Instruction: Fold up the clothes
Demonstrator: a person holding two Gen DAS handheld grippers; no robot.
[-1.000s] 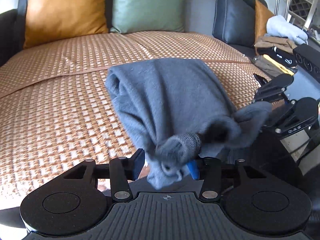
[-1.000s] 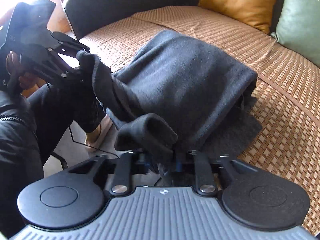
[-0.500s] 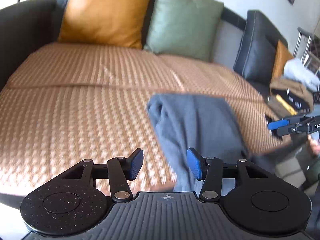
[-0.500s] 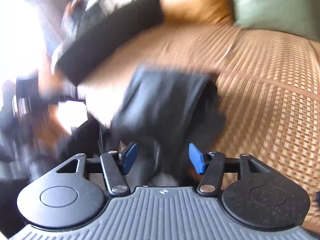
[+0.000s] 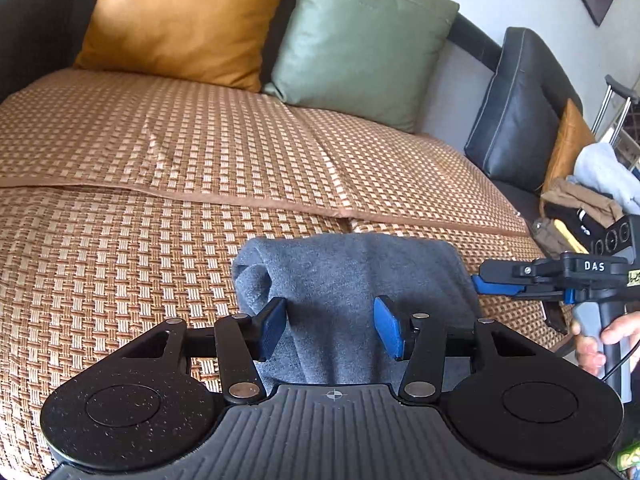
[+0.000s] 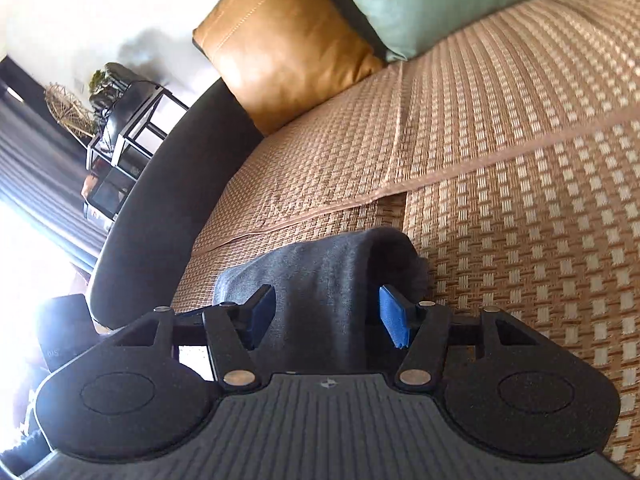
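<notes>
A folded grey garment (image 5: pixel 348 280) lies on the woven mat of the sofa (image 5: pixel 180 184), near its front edge. My left gripper (image 5: pixel 330 330) is open and empty, hovering just above the garment's near side. My right gripper (image 6: pixel 327 318) is open and empty too, with the garment (image 6: pixel 320 280) showing between its fingers. It also shows at the right of the left wrist view (image 5: pixel 520 280), beside the garment's right edge, held by a hand (image 5: pixel 600 340).
An orange cushion (image 5: pixel 180 20) and a green cushion (image 5: pixel 360 40) lean at the sofa back. A black cushion (image 5: pixel 516 120) and a pile of other clothes (image 5: pixel 588 196) sit at the right. The dark armrest (image 6: pixel 160 208) and a shelf (image 6: pixel 120 128) stand at the left.
Both grippers held the garment's ends a second ago. Both have let go and opened, and pulled back. The garment now lies folded and flat on the mat.
</notes>
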